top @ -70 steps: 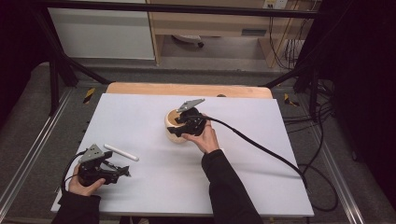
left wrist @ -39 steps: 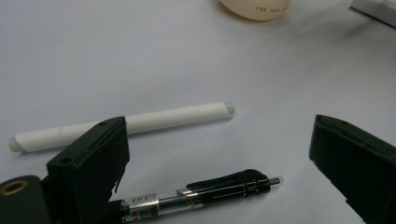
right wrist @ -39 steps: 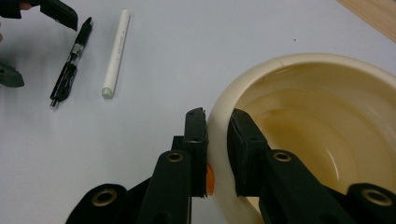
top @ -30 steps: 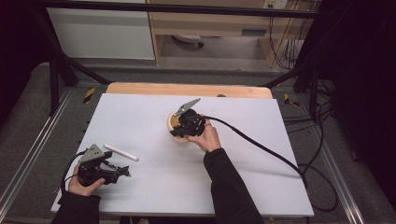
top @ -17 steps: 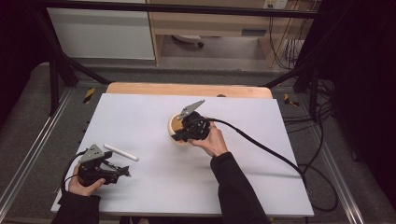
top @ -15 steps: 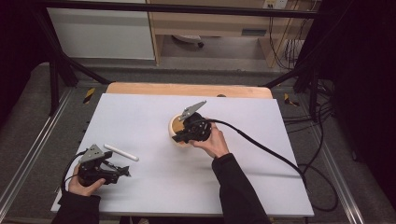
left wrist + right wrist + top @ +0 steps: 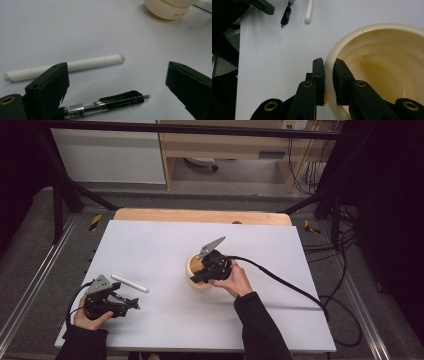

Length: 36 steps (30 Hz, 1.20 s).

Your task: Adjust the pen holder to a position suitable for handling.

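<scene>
- Right gripper clamps the cream bowl's rim, one jaw inside, one outside, mid-table.
- Left gripper spread wide near the table's front-left corner, black pen lying between its jaws, white stick just beyond.

Your right gripper sits mid-table, jaws nearly closed, clamped across bowl rim: one jaw outside wall, one inside. Right hand wraps gripper body, forearm in dark sleeve running in from bottom edge, cable trailing off right. Your left gripper low at near-left corner, jaws spread wide, nothing between pads, pointing right across table.
</scene>
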Tool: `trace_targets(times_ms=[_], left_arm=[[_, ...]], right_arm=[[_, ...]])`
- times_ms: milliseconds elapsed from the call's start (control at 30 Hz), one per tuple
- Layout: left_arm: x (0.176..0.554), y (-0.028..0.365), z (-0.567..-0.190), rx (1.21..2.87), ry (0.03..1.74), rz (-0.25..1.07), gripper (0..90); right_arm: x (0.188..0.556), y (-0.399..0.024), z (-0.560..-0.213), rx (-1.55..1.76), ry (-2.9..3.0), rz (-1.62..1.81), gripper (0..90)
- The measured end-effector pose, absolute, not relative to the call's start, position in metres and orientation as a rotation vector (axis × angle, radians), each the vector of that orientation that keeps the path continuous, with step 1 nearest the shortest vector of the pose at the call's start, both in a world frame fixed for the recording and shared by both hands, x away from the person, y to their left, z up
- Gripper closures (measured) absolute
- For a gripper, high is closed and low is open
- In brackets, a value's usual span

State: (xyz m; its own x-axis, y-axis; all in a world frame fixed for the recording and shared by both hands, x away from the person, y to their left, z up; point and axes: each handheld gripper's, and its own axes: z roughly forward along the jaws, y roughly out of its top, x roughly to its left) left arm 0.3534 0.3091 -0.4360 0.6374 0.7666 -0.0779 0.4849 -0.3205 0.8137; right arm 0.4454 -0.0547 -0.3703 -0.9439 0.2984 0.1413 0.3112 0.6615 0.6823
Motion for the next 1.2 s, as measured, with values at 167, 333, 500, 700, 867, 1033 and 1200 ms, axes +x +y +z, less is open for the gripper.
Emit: trace_targets(times_ms=[167, 333, 500, 700, 867, 1033, 1200], left_arm=[[0.353, 0.309, -0.436, 1.986, 0.980, 0.408, 5.1], [0.353, 0.309, -0.436, 1.986, 0.981, 0.408, 5.1], [0.353, 0.309, -0.436, 1.986, 0.981, 0.408, 5.2], [0.353, 0.309, -0.436, 1.986, 0.981, 0.408, 5.1], [0.353, 0.309, -0.436, 1.987, 0.981, 0.408, 5.2], [0.353, 0.309, -0.436, 1.987, 0.983, 0.408, 5.2], [0.353, 0.309, -0.436, 1.987, 0.985, 0.408, 5.1]], right_arm=[[0.447, -0.054, -0.373, -0.526, -2.832, -1.178, 80.4], [0.448, -0.054, -0.373, -0.529, -2.865, -1.196, 78.2], [0.448, -0.053, -0.374, -0.516, -2.915, -1.266, 73.9], [0.447, -0.054, -0.372, -0.524, -2.947, -1.296, 63.8], [0.444, -0.059, -0.361, -0.587, -2.946, -1.374, 46.6], [0.440, -0.068, -0.351, -0.719, -2.938, -1.436, 27.4], [0.436, -0.080, -0.347, -0.843, -2.911, -1.466, 13.1]])
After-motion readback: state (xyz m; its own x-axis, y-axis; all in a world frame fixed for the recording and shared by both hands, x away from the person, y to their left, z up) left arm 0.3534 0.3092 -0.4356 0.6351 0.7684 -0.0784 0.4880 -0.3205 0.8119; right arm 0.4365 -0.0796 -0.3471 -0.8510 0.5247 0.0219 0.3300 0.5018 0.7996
